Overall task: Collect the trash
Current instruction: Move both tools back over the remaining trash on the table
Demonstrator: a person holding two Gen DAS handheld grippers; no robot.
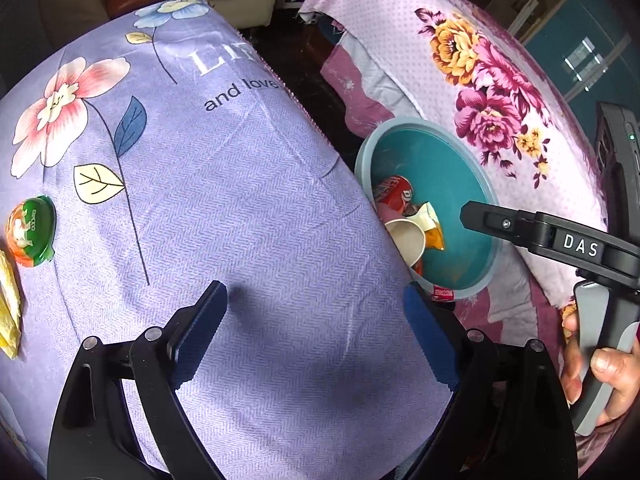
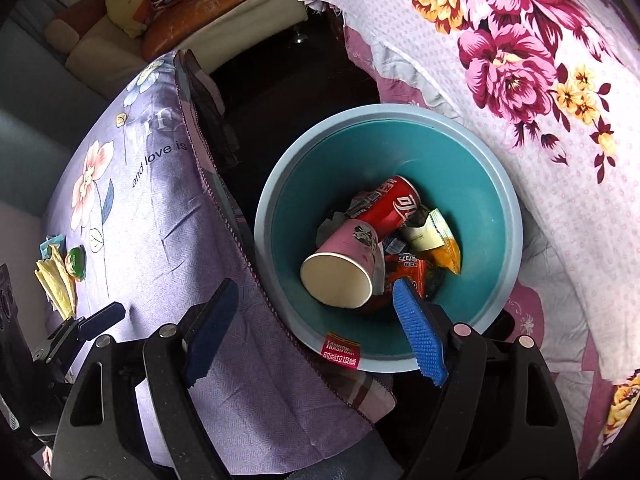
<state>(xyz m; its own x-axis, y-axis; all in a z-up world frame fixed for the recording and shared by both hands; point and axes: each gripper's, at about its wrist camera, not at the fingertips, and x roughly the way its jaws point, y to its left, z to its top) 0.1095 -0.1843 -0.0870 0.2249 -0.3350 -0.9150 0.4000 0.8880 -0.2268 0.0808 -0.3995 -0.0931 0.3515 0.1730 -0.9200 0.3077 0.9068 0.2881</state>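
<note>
My left gripper [image 1: 316,296] hangs open over the purple flowered cloth [image 1: 208,208], nothing between its blue pads. At the cloth's left edge lie a green and orange lid [image 1: 32,232] and a yellow wrapper [image 1: 8,308]. My right gripper [image 2: 316,286] is open above the near rim of the teal bin [image 2: 480,184], empty. Down in the bin lie a pink paper cup [image 2: 344,264], a red can [image 2: 394,204] and a yellow snack packet [image 2: 436,240]. The left wrist view shows the bin [image 1: 476,184] at the cloth's right edge, with one black finger [image 1: 480,216] of the right gripper over it.
A pink cloth with magenta flowers [image 2: 540,80] drapes a surface right of the bin. Dark floor [image 2: 288,92] shows in the gap behind it. A sofa with cushions [image 2: 240,12] stands at the back. A person's hand [image 1: 604,364] grips the right handle.
</note>
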